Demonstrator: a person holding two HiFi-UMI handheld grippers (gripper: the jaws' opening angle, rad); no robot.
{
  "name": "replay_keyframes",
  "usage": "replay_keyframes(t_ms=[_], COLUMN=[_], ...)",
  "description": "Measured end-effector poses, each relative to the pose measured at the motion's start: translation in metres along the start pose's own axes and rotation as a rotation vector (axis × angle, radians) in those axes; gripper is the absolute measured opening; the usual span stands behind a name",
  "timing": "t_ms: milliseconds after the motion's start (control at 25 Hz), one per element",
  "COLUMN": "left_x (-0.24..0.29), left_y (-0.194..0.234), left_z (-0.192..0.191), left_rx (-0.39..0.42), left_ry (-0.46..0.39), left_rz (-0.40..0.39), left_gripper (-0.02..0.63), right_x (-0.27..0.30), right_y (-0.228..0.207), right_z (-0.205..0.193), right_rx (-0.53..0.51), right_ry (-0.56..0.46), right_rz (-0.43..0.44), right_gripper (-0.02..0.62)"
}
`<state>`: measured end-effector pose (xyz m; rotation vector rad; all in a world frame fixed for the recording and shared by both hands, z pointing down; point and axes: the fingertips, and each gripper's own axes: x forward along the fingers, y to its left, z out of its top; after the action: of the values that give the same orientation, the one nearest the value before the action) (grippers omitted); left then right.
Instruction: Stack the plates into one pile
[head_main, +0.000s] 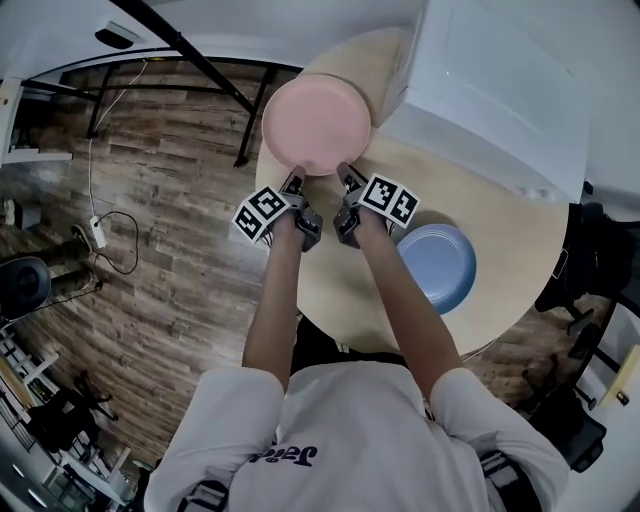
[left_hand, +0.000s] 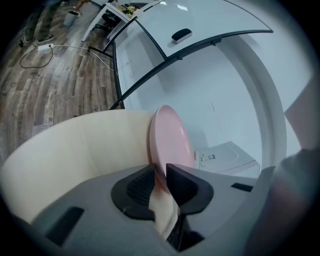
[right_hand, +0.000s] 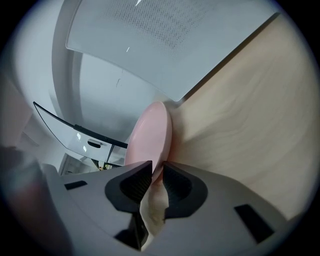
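**Head view.**
- Round table (head_main: 520, 250), pale wood, over a plank floor (head_main: 170, 200).
- Pink plate (head_main: 316, 125): far side of the table, towards its left edge.
- Blue plate (head_main: 437, 266): near right part of the table, well apart from the pink plate.
- White box (head_main: 490, 90): far right, just beside the pink plate.
- Left gripper (head_main: 293, 185) and right gripper (head_main: 347, 180): side by side on the near rim of the pink plate, bare forearms behind them.

**Left gripper view.**
- Left gripper (left_hand: 160, 172): both pads pressed on the rim of the pink plate (left_hand: 170, 142), which shows edge-on.
- Table (left_hand: 75, 150) at left, white box (left_hand: 227, 157) beyond the plate.

**Right gripper view.**
- Right gripper (right_hand: 157, 172): jaws clamped on the rim of the pink plate (right_hand: 150, 137), a thin edge between the pads.
- Table (right_hand: 240, 130) at right, white box (right_hand: 165, 35) above.
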<state>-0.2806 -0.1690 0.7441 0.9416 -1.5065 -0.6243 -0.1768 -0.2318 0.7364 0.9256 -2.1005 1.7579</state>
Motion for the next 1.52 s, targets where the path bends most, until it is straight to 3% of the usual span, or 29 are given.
replay_keyframes(t_ms=[440, 800, 1160, 1520], left_x=[-0.028, -0.081, -0.136, -0.155], left_y=[-0.004, -0.006, -0.022, -0.030], left_z=[-0.011, -0.049, -0.112, -0.222], left_rx=[-0.053, -0.022, 0.059, 0.172], left_ry=[-0.016, 0.009, 0.134, 0.374], left_rz=[0.021, 0.005, -0.024, -0.051], left_gripper=[0.060, 0.043, 0.044, 0.046], right_x=[-0.024, -0.080, -0.170, -0.275], right_y=[0.006, 0.005, -0.005, -0.072], right_z=[-0.014, -0.049, -0.081, -0.103], right_rx=[0.037, -0.005, 0.011, 0.121], right_ry=[0.007, -0.004, -0.071, -0.210], right_rz=[0.002, -0.015, -0.024, -0.117], right_gripper=[0.061, 0.052, 0.053, 0.054])
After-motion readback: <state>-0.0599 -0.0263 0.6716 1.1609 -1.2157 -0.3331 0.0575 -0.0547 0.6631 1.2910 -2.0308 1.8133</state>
